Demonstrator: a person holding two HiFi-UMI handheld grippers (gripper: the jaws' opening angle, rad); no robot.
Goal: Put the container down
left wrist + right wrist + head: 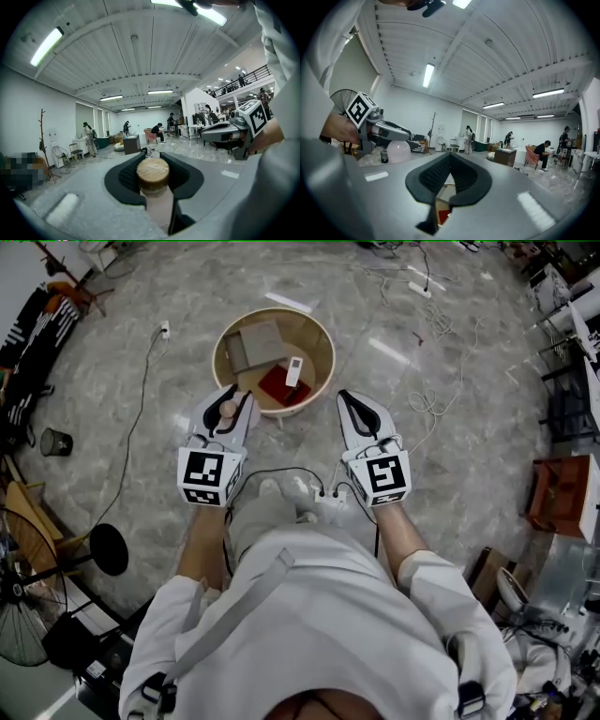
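Observation:
My left gripper [228, 396] is shut on a small pale container with a round wooden lid [228, 410], just over the near rim of a round wooden tub [324, 341] on the floor. In the left gripper view the container [153, 174] sits upright between the black pads [126, 177], lid toward the camera. My right gripper [351, 397] hovers beside the tub's near right rim. Its jaws [450, 157] meet at the tip with nothing between them. The tub holds a grey flat box [255, 345], a red flat item [281, 385] and a white slim device [294, 371].
Cables run over the marble floor, with a power strip [419, 287] beyond the tub. A black cup [56, 442] stands at the left, a fan [19, 615] at the lower left, and a brown box [561, 495] and clutter at the right.

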